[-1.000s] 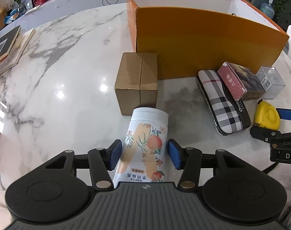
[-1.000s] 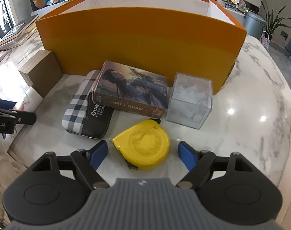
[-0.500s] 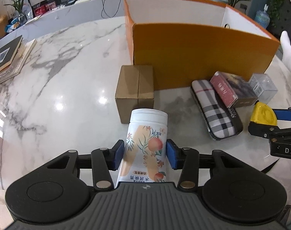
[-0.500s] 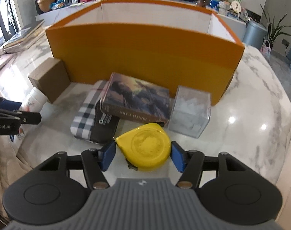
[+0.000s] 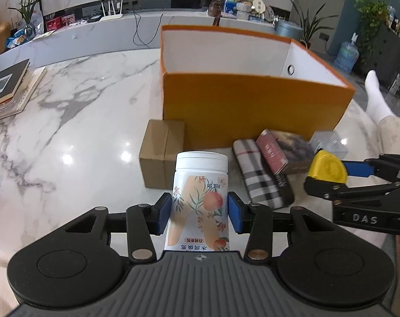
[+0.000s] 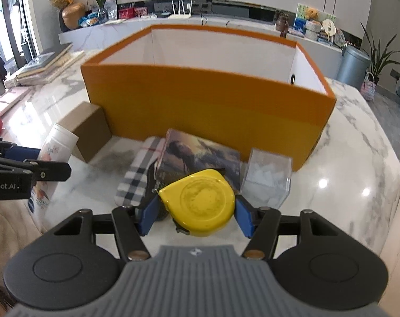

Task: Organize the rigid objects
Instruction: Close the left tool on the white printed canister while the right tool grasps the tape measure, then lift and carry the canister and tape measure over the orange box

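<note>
My left gripper [image 5: 199, 212] is shut on a white floral bottle [image 5: 200, 195] and holds it above the marble table [image 5: 81, 132]. My right gripper [image 6: 196, 214] is shut on a yellow tape measure [image 6: 198, 202], lifted off the table; it also shows in the left wrist view [image 5: 328, 169]. The open orange box [image 5: 252, 105] with white inside stands behind. In front of it lie a brown carton [image 5: 160, 155], a plaid case [image 5: 260, 179], a picture box [image 6: 200, 153] and a clear plastic cube [image 6: 266, 177].
Stacked books [image 5: 7, 87] lie at the table's far left. A counter with plants, a router and decor runs behind the table. A person's leg in a white sock [image 5: 376, 100] is at the right edge.
Both grippers closed on their objects and lifted them: the left on the bottle, the right on the tape measure. Both views rose and pulled back from the table.
</note>
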{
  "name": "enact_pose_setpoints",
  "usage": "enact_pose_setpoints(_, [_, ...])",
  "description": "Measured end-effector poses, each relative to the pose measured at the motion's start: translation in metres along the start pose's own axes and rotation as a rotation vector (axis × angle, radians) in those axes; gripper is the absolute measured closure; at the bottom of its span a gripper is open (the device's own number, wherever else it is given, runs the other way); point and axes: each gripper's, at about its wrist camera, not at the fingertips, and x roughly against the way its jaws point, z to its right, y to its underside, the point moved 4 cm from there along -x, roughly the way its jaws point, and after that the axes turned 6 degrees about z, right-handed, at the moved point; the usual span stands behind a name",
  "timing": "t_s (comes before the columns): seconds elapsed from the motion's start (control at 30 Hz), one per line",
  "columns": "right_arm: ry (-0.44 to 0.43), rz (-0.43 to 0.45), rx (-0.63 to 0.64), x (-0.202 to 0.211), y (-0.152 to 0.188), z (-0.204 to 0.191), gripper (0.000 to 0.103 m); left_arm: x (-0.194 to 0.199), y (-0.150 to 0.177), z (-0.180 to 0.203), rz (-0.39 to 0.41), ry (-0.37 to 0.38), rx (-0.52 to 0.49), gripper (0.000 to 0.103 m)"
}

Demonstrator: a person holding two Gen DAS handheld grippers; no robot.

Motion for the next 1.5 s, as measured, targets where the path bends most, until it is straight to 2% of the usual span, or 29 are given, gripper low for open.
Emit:
enact_pose_setpoints(0.37, [-0.021,0.049,-0.001,0.016,-0.025,0.003,0.042,0.018,-0.04,0.014,0.048,0.036,0.063,0.052])
enact_pose_setpoints(0.4, [-0.024,0.056,0.0,0.018,-0.029,0.003,0.042,0.019,-0.045,0.017,0.056,0.04,0.059,0.065])
enact_pose_setpoints(0.43, [-0.026,0.063,0.0,0.019,-0.033,0.004,0.042,0.019,-0.051,0.019,0.061,0.049,0.049,0.097])
enact_pose_setpoints(0.47, [-0.027,0.071,0.001,0.02,-0.038,0.005,0.042,0.018,-0.058,0.022,0.06,0.059,0.045,0.091])
enact_pose_setpoints(0.57, [-0.029,0.094,0.013,0.021,-0.052,0.005,0.042,0.012,-0.069,0.029,0.058,0.074,0.029,0.093])
enact_pose_setpoints(0.67, [-0.036,0.091,0.021,0.019,-0.057,0.003,0.042,0.002,-0.071,0.032,0.019,0.083,0.006,0.093])
enact_pose_setpoints(0.8, [-0.068,0.057,0.009,0.014,-0.042,0.001,0.042,-0.01,-0.056,0.032,-0.068,0.108,-0.058,0.092])
enact_pose_setpoints(0.93, [-0.101,-0.002,-0.02,0.007,-0.021,-0.001,0.042,-0.019,-0.036,0.027,-0.14,0.123,-0.171,0.091])
enact_pose_setpoints(1.07, [-0.124,-0.034,-0.017,0.004,-0.01,-0.009,0.042,-0.022,-0.02,0.022,-0.188,0.117,-0.293,0.078])
enact_pose_setpoints(1.17, [-0.152,-0.051,-0.01,0.004,-0.003,-0.018,0.042,-0.022,-0.008,0.027,-0.215,0.136,-0.428,0.071])
enact_pose_setpoints(1.33, [-0.158,-0.072,-0.007,0.0,0.003,-0.022,0.042,-0.029,0.003,0.034,-0.256,0.164,-0.623,0.049])
enact_pose_setpoints(1.5, [-0.155,-0.084,-0.02,-0.003,0.004,-0.019,0.041,-0.044,0.009,0.039,-0.287,0.185,-0.75,0.039])
